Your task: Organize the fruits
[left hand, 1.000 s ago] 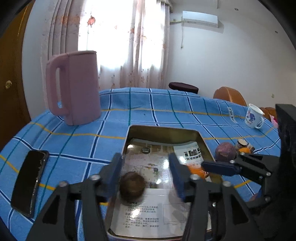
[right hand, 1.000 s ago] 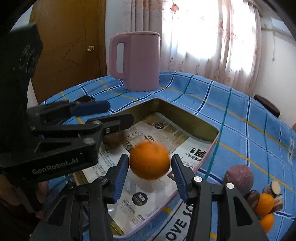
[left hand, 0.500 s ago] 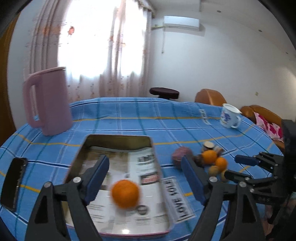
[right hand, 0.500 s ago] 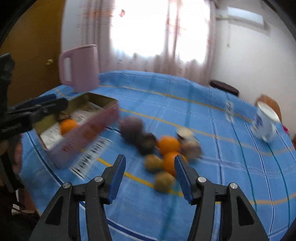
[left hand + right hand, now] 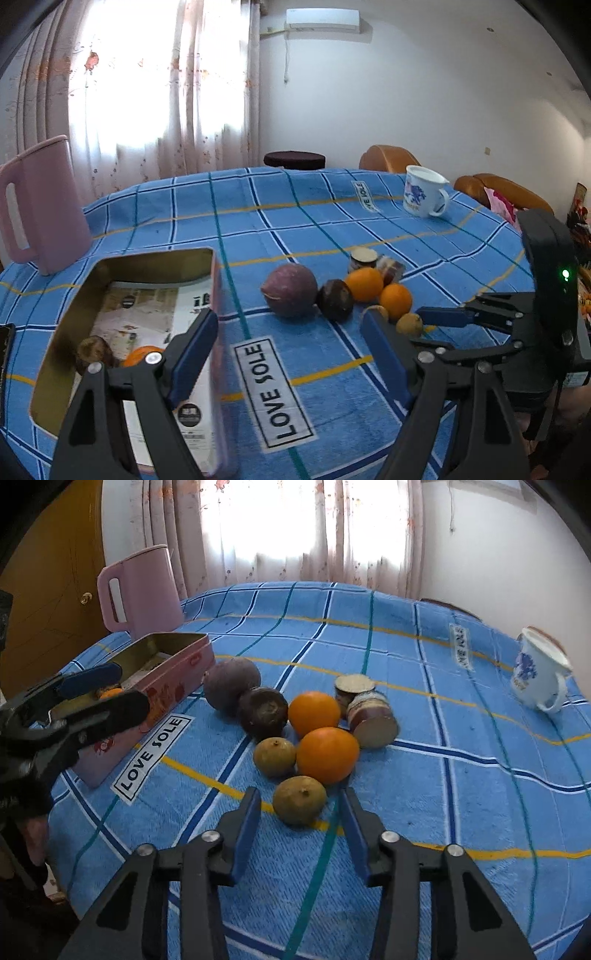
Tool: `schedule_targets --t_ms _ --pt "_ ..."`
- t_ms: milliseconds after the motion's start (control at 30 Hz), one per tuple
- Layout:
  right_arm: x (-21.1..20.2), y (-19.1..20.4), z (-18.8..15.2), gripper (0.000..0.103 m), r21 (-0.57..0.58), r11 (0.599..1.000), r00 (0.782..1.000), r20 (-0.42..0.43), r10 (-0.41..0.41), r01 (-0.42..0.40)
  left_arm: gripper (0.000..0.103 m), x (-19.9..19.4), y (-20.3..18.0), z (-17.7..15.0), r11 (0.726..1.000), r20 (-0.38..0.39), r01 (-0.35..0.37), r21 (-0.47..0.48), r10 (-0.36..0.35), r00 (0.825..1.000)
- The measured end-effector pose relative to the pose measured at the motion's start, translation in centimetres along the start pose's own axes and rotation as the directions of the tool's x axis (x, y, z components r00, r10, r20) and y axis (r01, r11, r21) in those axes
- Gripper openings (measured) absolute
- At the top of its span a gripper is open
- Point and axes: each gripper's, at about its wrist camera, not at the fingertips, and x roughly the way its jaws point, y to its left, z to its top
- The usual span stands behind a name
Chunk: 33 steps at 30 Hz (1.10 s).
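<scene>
Tablecloth [image 5: 406, 794] carries a printed label reading "LOVE SOLE" [image 5: 275, 393]. Left gripper [image 5: 291, 350] stands spread and empty above it, beside the pink tin [image 5: 218, 369], which holds one orange [image 5: 138, 354] and a brown fruit [image 5: 92, 356]. Right gripper [image 5: 301, 823] jaws are closing around a greenish-brown fruit [image 5: 300, 799], pads not touching. Remaining fruits are clustered just beyond.

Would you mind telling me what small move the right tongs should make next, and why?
Probably ease the right tongs forward around the nearest brown fruit and finish closing. Their jaws are already closing, the fruit sits just ahead of the tips, not yet between them, and the tin already holds two fruits.
</scene>
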Motion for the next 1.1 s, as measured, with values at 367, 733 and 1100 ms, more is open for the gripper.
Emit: schedule_targets --t_ms 367,733,1100 --pt "-2.5 -1.3 -0.8 0.029 0.016 0.998 0.994 0.093 -0.058 0.056 0.083 1.2 -2.6 0.3 0.998 -0.028 0.042 0.047 -0.041 0.999" --pt "-3.7 -3.7 -1.6 0.029 0.049 0.993 0.984 0.139 -0.116 0.110 0.043 5.4 -6.7 0.5 0.983 -0.208 0.151 0.102 -0.127 0.970" --pt "-4.1 -3.6 -1.9 0.030 0.051 0.996 0.982 0.169 -0.087 0.079 0.037 7.6 -7.3 1.1 0.987 -0.266 0.099 0.124 -0.063 0.962"
